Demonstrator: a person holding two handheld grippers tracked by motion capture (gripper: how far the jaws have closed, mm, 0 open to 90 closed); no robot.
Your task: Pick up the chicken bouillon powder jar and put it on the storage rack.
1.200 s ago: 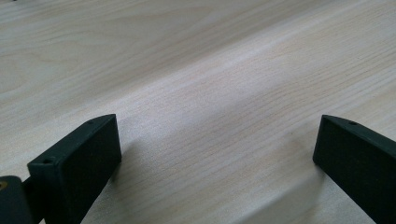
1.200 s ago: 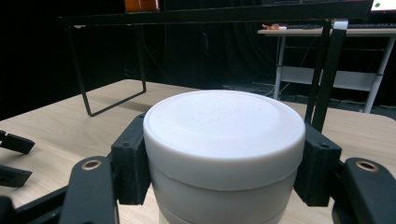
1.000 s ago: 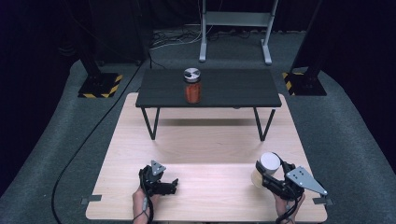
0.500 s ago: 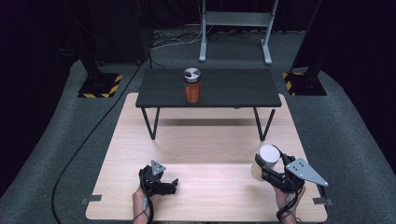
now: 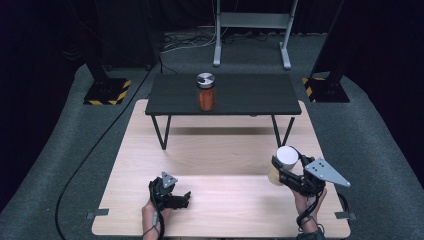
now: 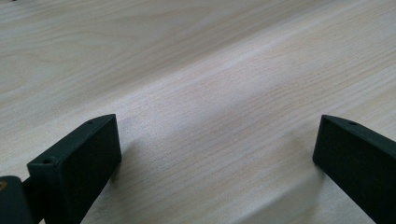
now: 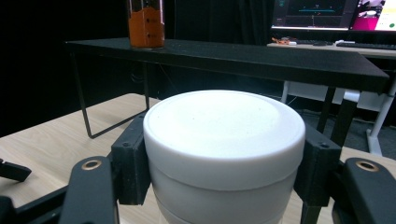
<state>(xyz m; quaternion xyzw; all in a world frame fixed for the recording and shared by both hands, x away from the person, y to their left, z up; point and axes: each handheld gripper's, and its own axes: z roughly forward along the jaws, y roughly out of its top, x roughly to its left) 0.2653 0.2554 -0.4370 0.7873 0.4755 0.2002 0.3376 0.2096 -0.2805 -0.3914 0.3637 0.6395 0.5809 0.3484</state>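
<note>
Right gripper [image 5: 286, 172], lower right of high view: black fingers clamped on white cylindrical cup [image 5: 286, 158], smooth matte lid, held above pale wood-grain worktop [image 5: 220, 150]. Left gripper [image 5: 186, 197], lower left: blocky fingers wide apart, nothing between. Orange-filled jar [image 5: 206, 92] stood on small dark table [image 5: 250, 95], upper centre.

A jar [image 5: 206, 92] of orange stuff with a silver lid stood upright on a low black table [image 5: 250, 95], a light wooden table [image 5: 220, 150] in front, grey carpet [image 5: 365, 135] around, black cable [image 5: 95, 150] trailing left.
</note>
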